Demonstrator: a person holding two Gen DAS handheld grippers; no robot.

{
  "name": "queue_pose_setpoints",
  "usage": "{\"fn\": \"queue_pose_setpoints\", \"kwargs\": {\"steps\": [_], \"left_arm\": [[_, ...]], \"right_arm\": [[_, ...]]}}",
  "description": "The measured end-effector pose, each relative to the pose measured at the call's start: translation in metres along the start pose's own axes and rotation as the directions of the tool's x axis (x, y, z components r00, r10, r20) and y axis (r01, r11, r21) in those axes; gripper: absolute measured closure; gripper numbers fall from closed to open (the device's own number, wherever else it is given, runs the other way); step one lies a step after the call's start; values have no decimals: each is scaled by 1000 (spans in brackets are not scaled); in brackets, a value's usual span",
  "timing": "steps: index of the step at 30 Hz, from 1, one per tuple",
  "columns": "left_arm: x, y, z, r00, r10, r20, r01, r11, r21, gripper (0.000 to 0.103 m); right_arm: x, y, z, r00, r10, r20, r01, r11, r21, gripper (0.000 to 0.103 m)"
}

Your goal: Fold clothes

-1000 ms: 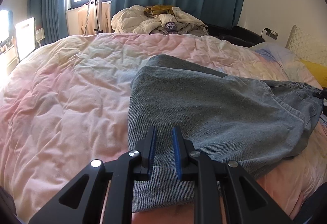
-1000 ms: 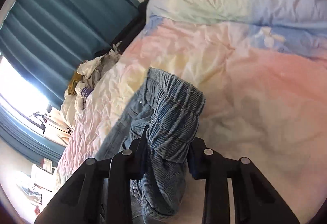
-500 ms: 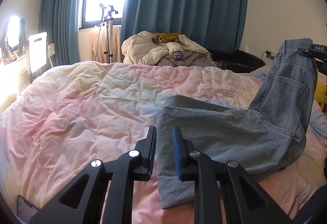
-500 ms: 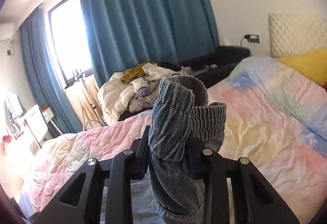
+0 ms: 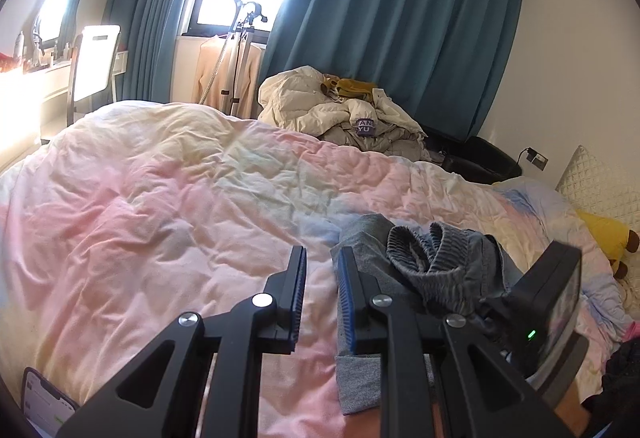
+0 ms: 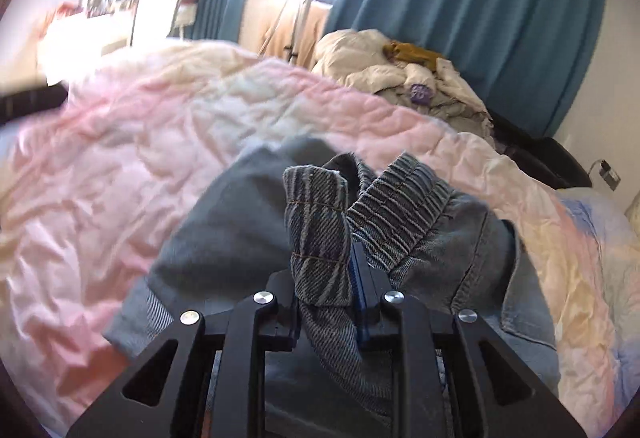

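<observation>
Right wrist: right hand-held gripper (image 6: 326, 302) apparently clamps jeans' waistband (image 6: 320, 222).

Teal curtains (image 5: 404, 26) — phone (image 5: 44, 404) (bottom-left).

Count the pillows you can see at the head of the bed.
2: a white quilted pillow against the wall at far right, and a yellow pillow lying just below it. Others may be hidden past the frame edge.

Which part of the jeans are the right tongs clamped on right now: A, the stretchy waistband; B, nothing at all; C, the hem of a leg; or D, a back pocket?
A: the right tongs are shut on the ribbed elastic waistband of the jeans, which bunches up between the fingers.
</observation>
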State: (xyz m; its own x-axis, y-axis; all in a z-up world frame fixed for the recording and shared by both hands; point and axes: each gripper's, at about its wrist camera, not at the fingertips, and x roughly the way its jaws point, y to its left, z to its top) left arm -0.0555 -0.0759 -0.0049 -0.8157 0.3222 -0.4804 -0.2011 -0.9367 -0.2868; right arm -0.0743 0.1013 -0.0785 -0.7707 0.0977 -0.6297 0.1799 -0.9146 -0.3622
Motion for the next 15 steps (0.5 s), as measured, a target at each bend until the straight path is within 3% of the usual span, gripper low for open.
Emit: {"fn": "queue_pose_setpoints", "kwargs": {"steps": [4, 7, 10, 13, 15], "left_arm": [[1, 9, 0, 1000, -21, -9, 21, 998, -53, 86], [1, 16, 2, 999, -41, -10, 40, 995, -94, 86], [3, 24, 2, 999, -52, -12, 50, 990, -134, 86], [4, 34, 2, 998, -64, -16, 60, 983, -175, 86], [6, 40, 2, 997, -74, -20, 69, 977, -203, 86]], "right_arm": [[-10, 1, -4, 998, -22, 64, 22, 1000, 7, 85], [-38, -7, 13, 981, -34, 191, 29, 999, 28, 85], [-44, 0, 32, 970, 30, 239, -34, 999, 11, 86], [-30, 28, 21, 976, 120, 181, -113, 992, -47, 86], [-21, 42, 9, 978, 139, 158, -124, 987, -97, 85]]}}
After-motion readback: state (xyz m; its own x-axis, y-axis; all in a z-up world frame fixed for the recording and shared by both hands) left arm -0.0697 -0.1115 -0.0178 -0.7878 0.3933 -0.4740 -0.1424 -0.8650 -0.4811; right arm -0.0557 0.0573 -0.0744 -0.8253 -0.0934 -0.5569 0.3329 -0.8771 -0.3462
